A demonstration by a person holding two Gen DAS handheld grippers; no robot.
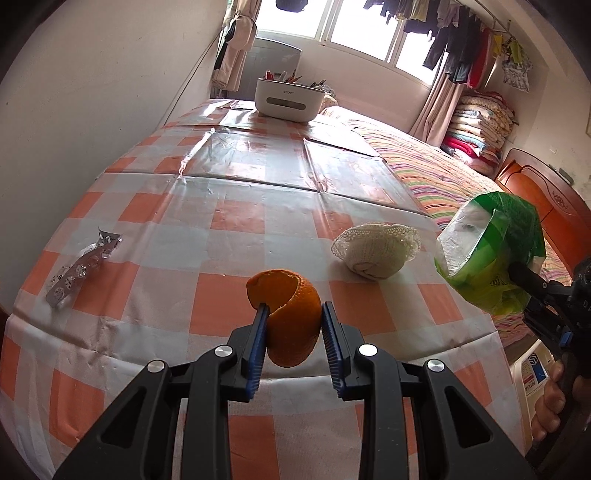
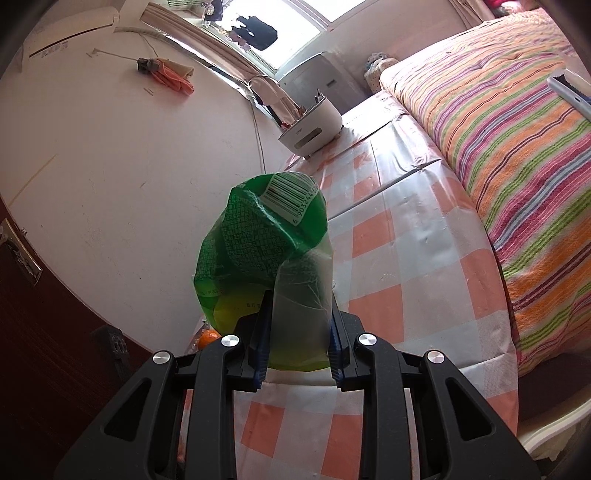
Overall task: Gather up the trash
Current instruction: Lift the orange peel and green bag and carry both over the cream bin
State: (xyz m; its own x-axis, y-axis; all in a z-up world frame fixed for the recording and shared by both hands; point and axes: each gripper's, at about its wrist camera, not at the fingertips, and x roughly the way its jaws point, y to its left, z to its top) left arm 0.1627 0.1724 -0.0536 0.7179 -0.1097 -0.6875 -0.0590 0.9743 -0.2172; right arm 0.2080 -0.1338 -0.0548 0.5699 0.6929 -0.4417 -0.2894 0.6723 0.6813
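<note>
Ahead of us the checked tablecloth [image 1: 236, 206] lies bare through its middle, a wide lane running to the white organizer box [image 1: 289, 99] at the far end. On the left edge a crumpled foil blister strip [image 1: 83, 267] lies flat; on the right a cream lace-trimmed cloth [image 1: 375, 251] sits near the table edge. The wall [image 1: 92, 110] closes the left side, the striped bed [image 2: 517, 166] butts against the right.

Bright daylight from the window [image 1: 354, 26] glares off the glossy tablecloth [image 1: 258, 162]; fisheye edges curve, corners dark.
</note>
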